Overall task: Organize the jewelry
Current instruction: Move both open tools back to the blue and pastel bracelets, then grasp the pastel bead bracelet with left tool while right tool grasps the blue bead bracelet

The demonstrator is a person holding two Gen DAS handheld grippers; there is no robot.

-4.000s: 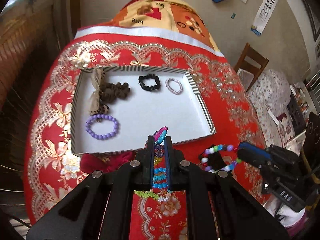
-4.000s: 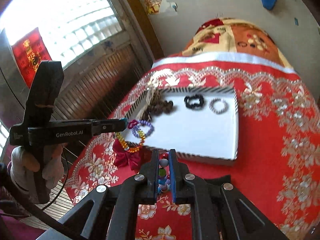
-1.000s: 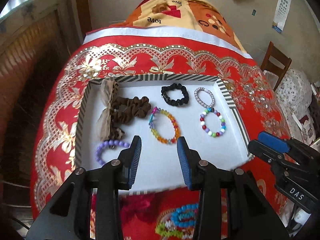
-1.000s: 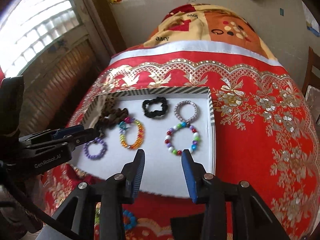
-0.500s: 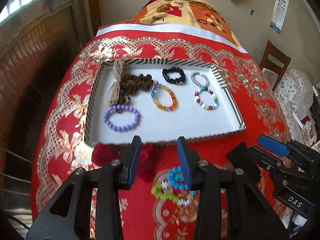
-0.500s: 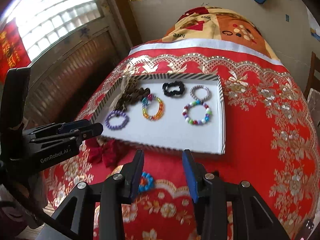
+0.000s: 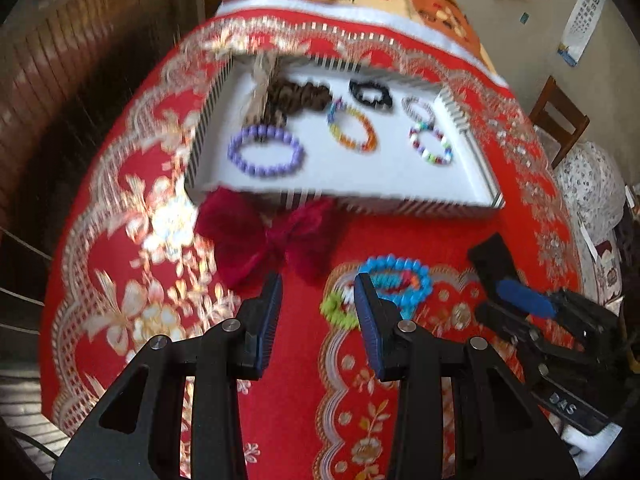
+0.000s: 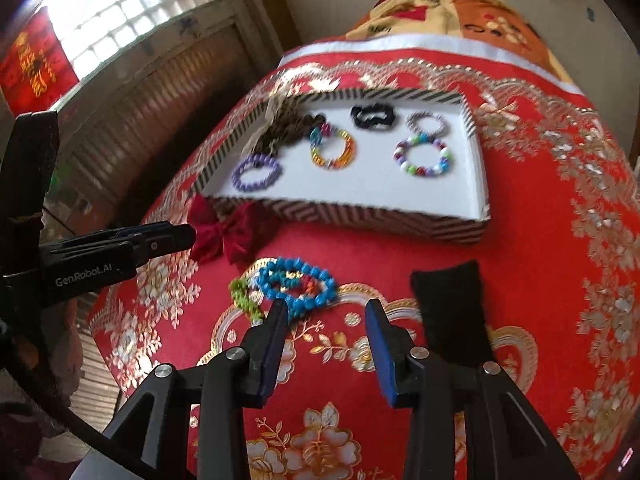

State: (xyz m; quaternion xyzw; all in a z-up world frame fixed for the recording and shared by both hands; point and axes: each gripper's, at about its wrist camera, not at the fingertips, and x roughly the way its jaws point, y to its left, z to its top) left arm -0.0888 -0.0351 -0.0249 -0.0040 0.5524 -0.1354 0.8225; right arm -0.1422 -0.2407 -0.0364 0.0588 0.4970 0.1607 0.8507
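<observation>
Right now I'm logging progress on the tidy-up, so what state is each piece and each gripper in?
left gripper: open, empty
right gripper: open, empty
purple bracelet: in tray
orange bracelet: in tray
multicolor bracelet: in tray
black scrunchie: in tray
tray: open, on cloth
blue bracelet: outside tray
red bow: outside, against tray wall

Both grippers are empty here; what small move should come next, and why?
Probably lower the open right gripper onto the blue beaded bracelet lying on the red tablecloth, just ahead of its left finger. It remains outside the striped white tray, and the open left gripper sits nearer the dark red bow.
</observation>
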